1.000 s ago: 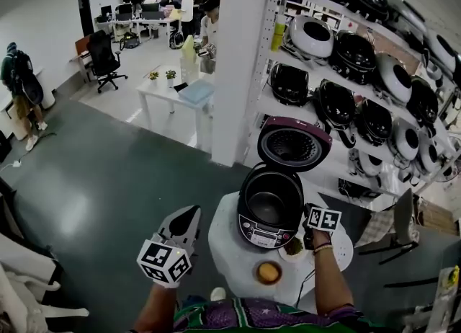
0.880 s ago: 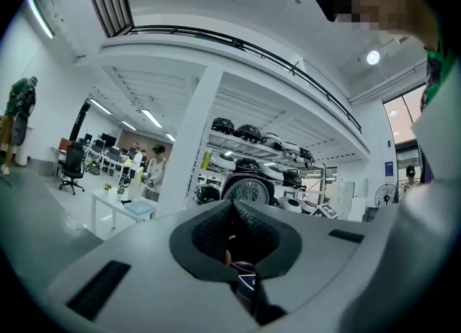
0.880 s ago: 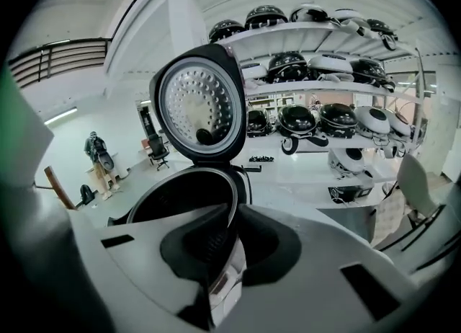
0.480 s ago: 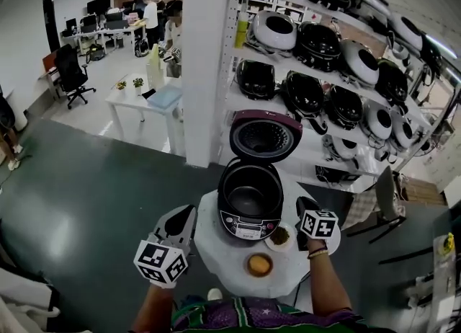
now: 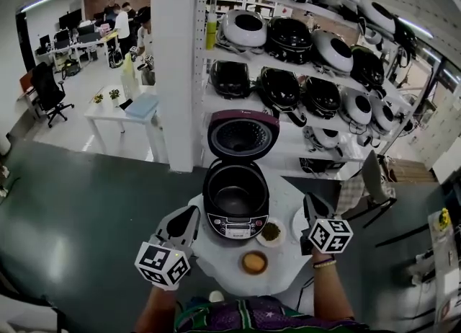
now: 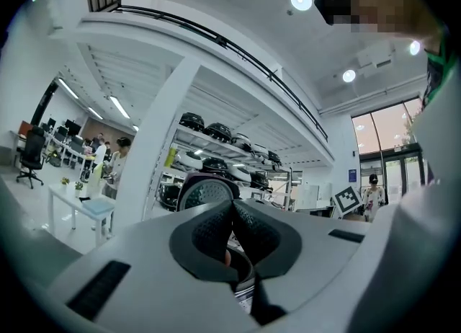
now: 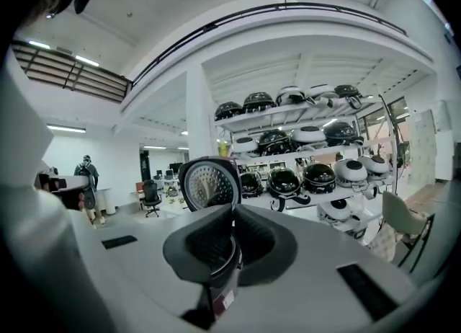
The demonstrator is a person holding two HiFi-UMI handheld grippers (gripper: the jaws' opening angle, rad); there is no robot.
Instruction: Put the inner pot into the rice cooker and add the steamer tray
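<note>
Head view | cooker (image 5: 230, 225) on worktop (image 5: 216, 252), lid (image 5: 242, 137) up | pot (image 5: 235, 199) apparently seated inside | steamer tray not visible, judged outstanding | left hand-held gripper (image 5: 186, 220) and right hand-held gripper (image 5: 312, 205) closed, empty, flanking cooker

Office-cum-test lab: shelving rack (image 5: 204, 72) of cookers (image 5: 288, 34) (row upon row), desks (image 5: 83, 42), swivel chair (image 5: 45, 88)

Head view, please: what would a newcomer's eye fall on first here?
The rice cooker stands open on the white table at centre, its maroon lid raised. Behind it, rows of other cookers fill the upper right. Below, the left gripper and right gripper flank the table, fingers shut and empty, the right's just closed.
</note>
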